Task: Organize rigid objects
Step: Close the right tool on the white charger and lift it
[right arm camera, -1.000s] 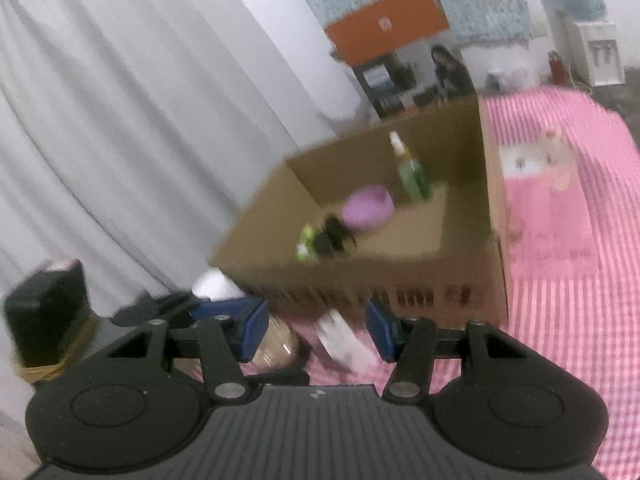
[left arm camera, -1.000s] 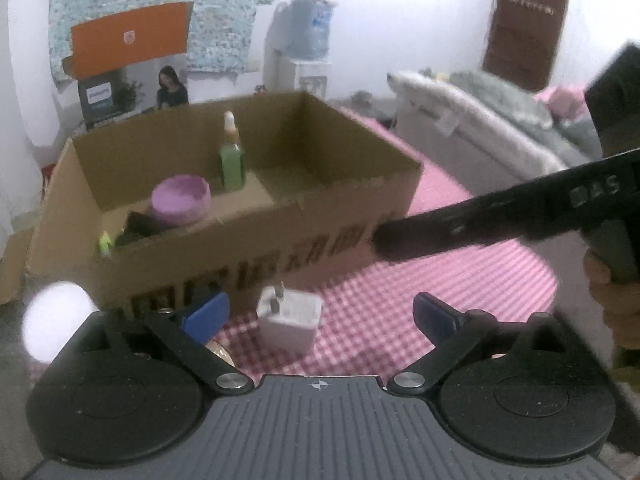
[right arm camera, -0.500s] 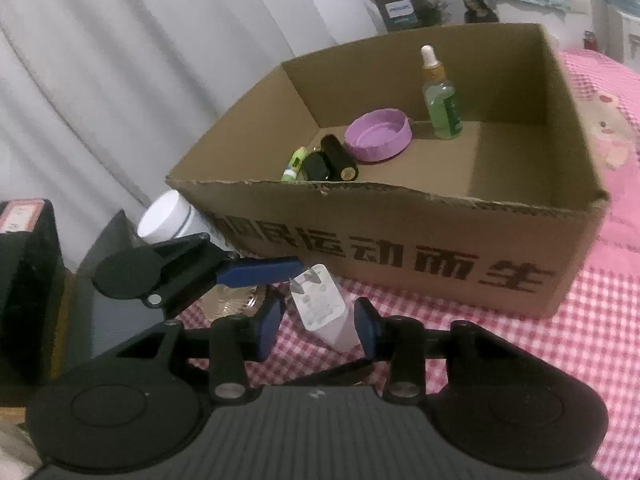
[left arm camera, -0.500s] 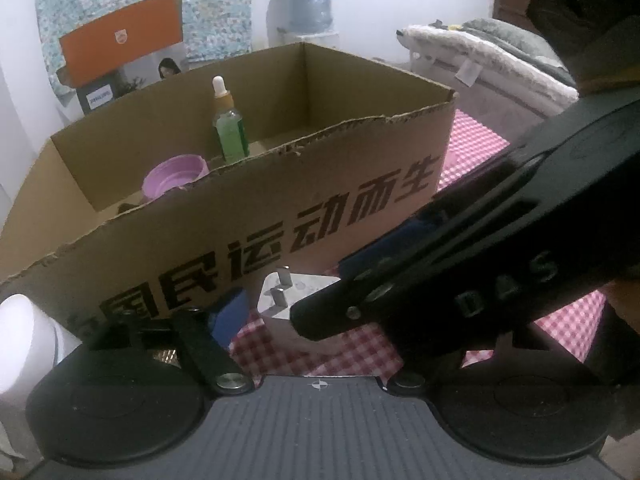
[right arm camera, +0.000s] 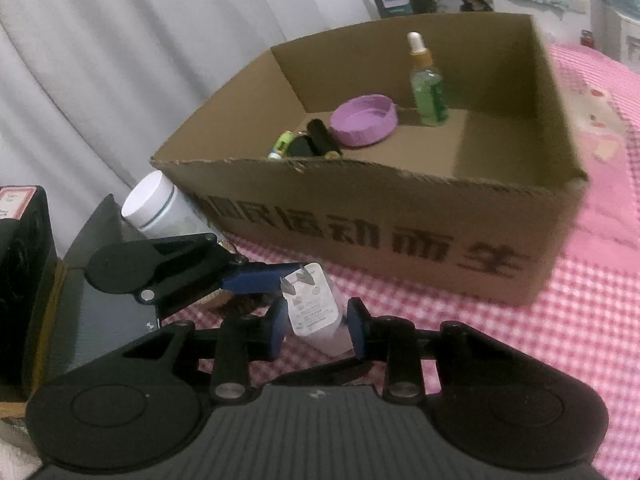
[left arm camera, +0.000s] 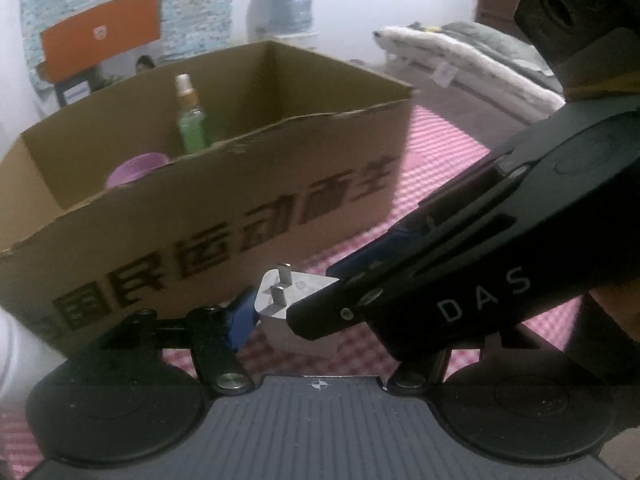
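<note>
Nearest the lenses, both claws crowd one thing: the white plug adapter [right arm camera: 316, 312], prongs up, on the pink checked cloth [right arm camera: 540, 344] just in front of the cardboard box [right arm camera: 400, 232]. The right claw [right arm camera: 316, 328] has the adapter between its blue pads and its jaws are closing; the left pad looks to touch the adapter's side, but a small gap shows at the other, so I would not call it a grip yet. The left claw [right arm camera: 256, 274] comes in from the side with its jaws closing too, one blue finger reaching the adapter's prong end; its other finger I cannot find in either view, so whether it pinches anything I cannot tell.

So the adapter is not yet boxed. Just past it, a white jar [right arm camera: 154, 204] lies beside the box's corner, also left to sort by my reading.

Farther in, the box holds finished work: dark cylinders and a small green item [right arm camera: 310, 144], a purple lid [right arm camera: 364, 120], and a green dropper bottle [right arm camera: 428, 88] standing upright at the back.

The right wrist view looks down into the box and shows the jar and the small dark items. The left wrist view sits lower: the box wall [left arm camera: 224, 216] hides those and the right claw's black body [left arm camera: 460, 280] covers much of the adapter [left arm camera: 288, 296], but it alone shows a bed [left arm camera: 472, 60] far behind.
</note>
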`<action>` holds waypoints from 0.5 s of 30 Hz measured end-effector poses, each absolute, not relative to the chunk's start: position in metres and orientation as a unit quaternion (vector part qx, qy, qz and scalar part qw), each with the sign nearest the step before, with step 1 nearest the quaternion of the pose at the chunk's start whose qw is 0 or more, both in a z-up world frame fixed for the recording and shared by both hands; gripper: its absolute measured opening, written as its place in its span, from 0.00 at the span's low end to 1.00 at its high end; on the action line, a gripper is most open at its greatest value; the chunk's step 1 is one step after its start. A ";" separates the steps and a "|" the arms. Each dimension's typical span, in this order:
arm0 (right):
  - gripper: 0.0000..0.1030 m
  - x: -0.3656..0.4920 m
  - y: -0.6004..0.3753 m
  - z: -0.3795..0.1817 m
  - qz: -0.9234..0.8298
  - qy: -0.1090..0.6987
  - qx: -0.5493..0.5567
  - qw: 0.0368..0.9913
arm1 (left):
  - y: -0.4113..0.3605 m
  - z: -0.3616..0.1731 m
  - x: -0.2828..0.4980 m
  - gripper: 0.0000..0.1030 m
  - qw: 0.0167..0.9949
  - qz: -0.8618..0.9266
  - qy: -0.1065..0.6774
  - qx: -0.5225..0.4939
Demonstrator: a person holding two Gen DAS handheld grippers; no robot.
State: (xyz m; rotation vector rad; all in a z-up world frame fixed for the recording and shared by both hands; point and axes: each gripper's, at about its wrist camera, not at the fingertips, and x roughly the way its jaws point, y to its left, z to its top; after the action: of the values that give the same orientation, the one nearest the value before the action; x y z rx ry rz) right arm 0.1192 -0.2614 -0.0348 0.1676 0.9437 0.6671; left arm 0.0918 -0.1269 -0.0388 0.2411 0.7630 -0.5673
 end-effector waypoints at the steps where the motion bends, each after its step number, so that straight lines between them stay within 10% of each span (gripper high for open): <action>1: 0.34 0.116 -0.265 -0.034 0.310 0.448 0.080 0.835 | -0.130 -0.039 0.089 0.64 0.881 -0.278 0.365 0.115; 15: 0.36 0.107 -0.274 -0.024 0.285 0.465 0.052 0.837 | -0.155 -0.051 0.074 0.65 0.872 -0.308 0.346 0.155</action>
State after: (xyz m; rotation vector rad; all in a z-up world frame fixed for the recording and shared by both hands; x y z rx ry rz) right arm 0.1066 -0.2736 -0.0243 0.1101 0.9840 0.6032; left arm 0.0741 -0.1548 -0.0509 0.3236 0.7233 -0.6441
